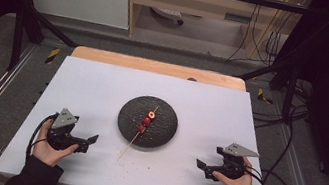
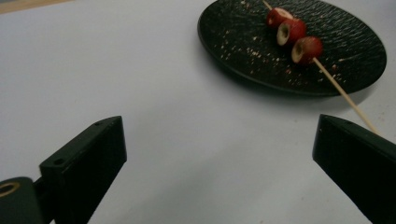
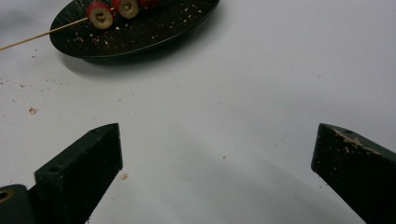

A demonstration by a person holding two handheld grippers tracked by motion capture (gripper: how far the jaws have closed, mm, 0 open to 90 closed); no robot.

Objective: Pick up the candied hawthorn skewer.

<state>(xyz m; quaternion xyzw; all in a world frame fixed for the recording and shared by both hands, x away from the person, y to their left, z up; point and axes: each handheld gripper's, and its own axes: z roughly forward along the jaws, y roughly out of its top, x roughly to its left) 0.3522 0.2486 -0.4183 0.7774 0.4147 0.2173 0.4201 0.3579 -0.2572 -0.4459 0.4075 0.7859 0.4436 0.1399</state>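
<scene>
Left of the black plate [image 1: 165, 133], the left gripper [image 1: 87, 141] rests on the white table sheet [image 1: 102, 87], jaws wide apart, grasping nothing. Its own view has the skewer [image 2: 343, 91] running off the plate rim toward its right-hand jaw, close by but not touching.

On the plate lies the skewer with three red fruit pieces [image 1: 146, 121] threaded near mid-stick; its bare end overhangs the near rim onto the sheet.

Right of the plate, well apart from it, the right gripper [image 1: 205, 169] sits on the sheet, also spread open and empty, crumbs on one jaw.

Step looks like pre-grasp, nothing picked up yet. Next move likely: one gripper pinches the bare stick end, the other takes a fruit piece. Calls for a fine, low grip on a thin stick.

Around the plate: crumbs [image 3: 31, 110] on the sheet, wooden table edge [image 1: 156, 66] behind. Nothing blocks either approach.
</scene>
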